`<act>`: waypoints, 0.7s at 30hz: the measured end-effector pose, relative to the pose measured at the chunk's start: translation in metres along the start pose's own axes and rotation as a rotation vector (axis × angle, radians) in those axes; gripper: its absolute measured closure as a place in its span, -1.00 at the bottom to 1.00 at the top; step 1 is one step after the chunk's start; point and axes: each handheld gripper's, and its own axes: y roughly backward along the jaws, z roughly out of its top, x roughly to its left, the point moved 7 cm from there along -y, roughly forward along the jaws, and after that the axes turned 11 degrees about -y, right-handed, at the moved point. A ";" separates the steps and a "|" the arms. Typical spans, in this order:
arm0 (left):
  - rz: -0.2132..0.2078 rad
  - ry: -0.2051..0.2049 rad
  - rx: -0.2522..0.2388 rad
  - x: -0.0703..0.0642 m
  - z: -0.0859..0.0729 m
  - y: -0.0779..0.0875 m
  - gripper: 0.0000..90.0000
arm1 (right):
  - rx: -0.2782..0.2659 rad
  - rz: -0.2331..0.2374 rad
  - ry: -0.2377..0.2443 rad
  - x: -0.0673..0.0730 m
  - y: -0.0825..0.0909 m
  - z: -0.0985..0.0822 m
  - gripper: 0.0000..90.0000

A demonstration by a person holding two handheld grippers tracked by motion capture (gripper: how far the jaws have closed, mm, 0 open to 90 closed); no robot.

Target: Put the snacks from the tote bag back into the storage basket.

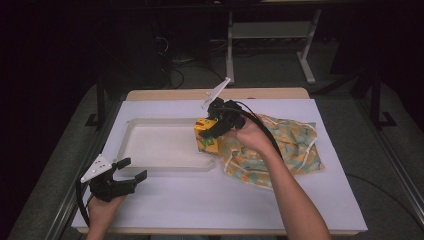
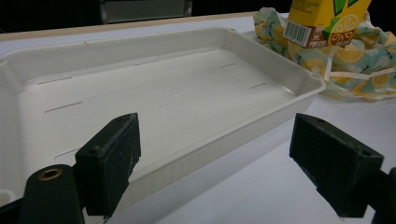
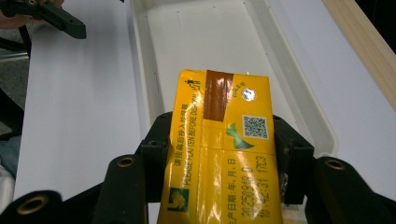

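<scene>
Dark room with desk legs and cables at the top of the high view; below it, a white-covered table with a pale wooden far edge. Item: shallow white rectangular plastic tray, left of centre, nothing in it. Item: yellow drink carton with lemon print and barcode, lifted at the tray's right end, just over its rim, pinched across its sides by the right gripper; the right gripper view looks along the carton toward the tray, so a placement into it seems intended. Item: patterned yellow-and-teal cloth bag with white drawstring, crumpled right of centre, lying beside the tray, probably the carton's source. Item: left gripper, lower left, jaws spread with nothing between them, near the tray's near edge, apparently waiting.
</scene>
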 end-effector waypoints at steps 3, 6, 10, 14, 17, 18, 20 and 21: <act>-0.002 -0.002 -0.002 0.000 0.000 0.000 -0.64 | 0.004 0.000 0.005 0.000 -0.003 0.001 0.09; -0.001 0.001 -0.001 0.000 0.000 0.000 -0.65 | 0.001 0.009 0.005 0.001 -0.007 0.003 0.09; -0.002 0.005 -0.002 0.001 0.000 0.000 -0.64 | 0.005 0.011 0.016 0.002 -0.011 0.005 0.09; -0.002 0.011 -0.002 0.002 -0.001 0.001 -0.64 | 0.002 0.026 0.014 0.004 -0.017 0.007 0.09; -0.003 0.009 -0.005 0.002 -0.001 0.001 -0.64 | 0.011 0.027 0.015 0.005 -0.021 0.009 0.09; -0.003 0.010 -0.005 0.002 -0.001 0.001 -0.64 | 0.012 0.028 0.016 0.005 -0.022 0.009 0.09; -0.003 0.010 -0.007 0.001 -0.001 0.001 -0.64 | 0.012 0.033 0.020 0.005 -0.025 0.010 0.09; -0.004 0.009 -0.006 0.002 -0.001 0.001 -0.64 | 0.013 0.037 0.021 0.005 -0.026 0.010 0.09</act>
